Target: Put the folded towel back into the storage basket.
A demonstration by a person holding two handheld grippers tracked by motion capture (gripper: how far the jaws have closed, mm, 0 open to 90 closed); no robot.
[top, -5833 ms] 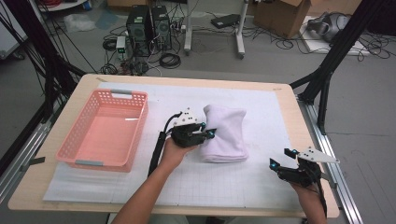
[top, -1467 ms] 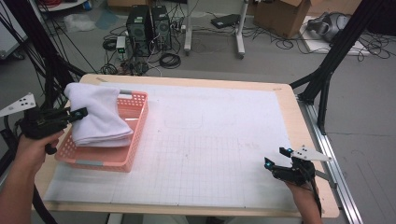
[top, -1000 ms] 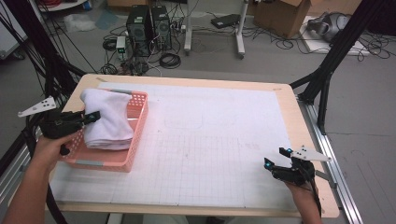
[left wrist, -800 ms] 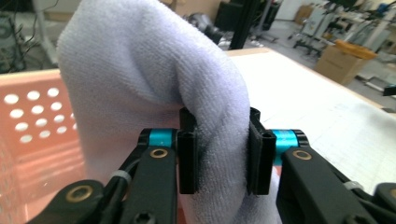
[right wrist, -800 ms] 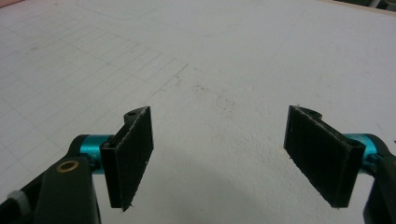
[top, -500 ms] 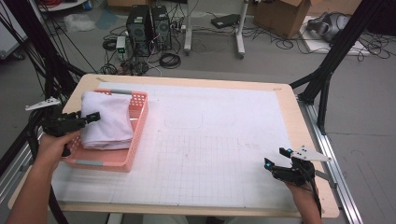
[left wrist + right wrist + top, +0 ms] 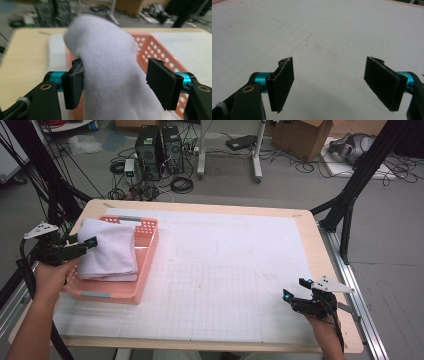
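A folded white towel (image 7: 107, 247) lies in the pink plastic basket (image 7: 107, 295) at the table's left. My left gripper (image 7: 90, 242) is at the towel's left edge, over the basket's left wall. In the left gripper view the towel (image 7: 110, 70) bulges up between the spread jaws of the left gripper (image 7: 117, 85). One jaw touches the towel, the other stands off it with a gap, and the basket (image 7: 155, 50) shows behind. My right gripper (image 7: 294, 288) rests open near the table's front right corner. Nothing lies between its jaws in the right gripper view (image 7: 329, 85).
A white gridded mat (image 7: 225, 270) covers most of the wooden table (image 7: 305, 220). A faint drawn rounded outline (image 7: 196, 249) marks its middle. Black frame legs, cables and computer cases stand on the floor beyond the far edge.
The left gripper carried the towel from the table's middle to the basket and lowered it in. Its jaws have now spread off the towel. The right gripper stayed put.
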